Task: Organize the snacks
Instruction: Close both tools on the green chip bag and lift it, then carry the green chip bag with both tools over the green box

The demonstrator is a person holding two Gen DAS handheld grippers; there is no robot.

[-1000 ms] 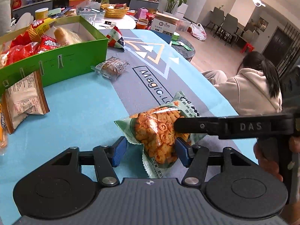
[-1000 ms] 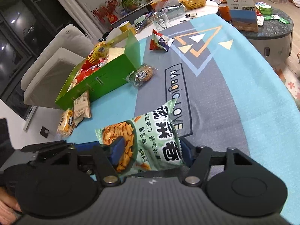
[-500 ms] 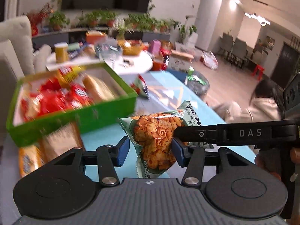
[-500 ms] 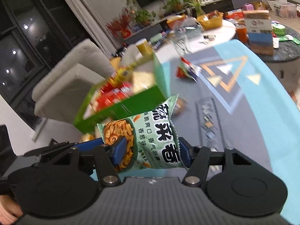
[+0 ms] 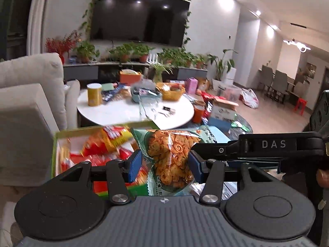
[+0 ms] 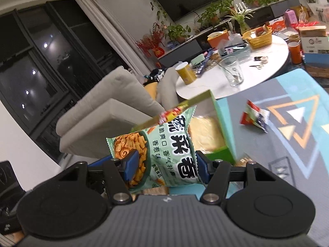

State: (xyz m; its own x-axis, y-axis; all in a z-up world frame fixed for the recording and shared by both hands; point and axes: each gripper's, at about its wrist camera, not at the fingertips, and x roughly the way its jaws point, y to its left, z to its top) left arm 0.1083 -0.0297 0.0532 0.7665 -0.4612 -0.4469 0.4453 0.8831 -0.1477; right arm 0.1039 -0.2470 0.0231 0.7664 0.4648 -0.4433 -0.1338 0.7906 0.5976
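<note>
Green snack bag [image 6: 164, 154] was held up in the air, clamped by the right gripper [image 6: 164, 165], blue pads pressing its two sides, printed face toward the right wrist camera. In the left view the same snack bag [image 5: 169, 156] showed its clear window full of orange curls, sitting between the pads of the left gripper [image 5: 164, 165]. The right pad touched the bag; the left pad stood just off the bag's edge, so cannot tell if the left gripper actually pinched it. The right tool's black arm marked DAS came in from 3 o'clock in the left view, tip at the bag.

The bag hung over the near end of the green box [image 5: 53, 154], which lay at 9 o'clock of the bag in the left view and behind it toward 1 o'clock in the right view. The box held red and yellow snack packs [image 5: 107, 142], blurred. A pale bread pack [image 6: 205, 135] lay in the box's right end.

A small red-white-blue packet [image 6: 255, 118] lay on the blue-grey table mat [image 6: 298, 154] at 2 o'clock, well apart from the box. A white round table [image 6: 271, 65] sat beyond at 12 o'clock, with a glass [image 6: 232, 71] and a yellow can [image 6: 186, 73].
</note>
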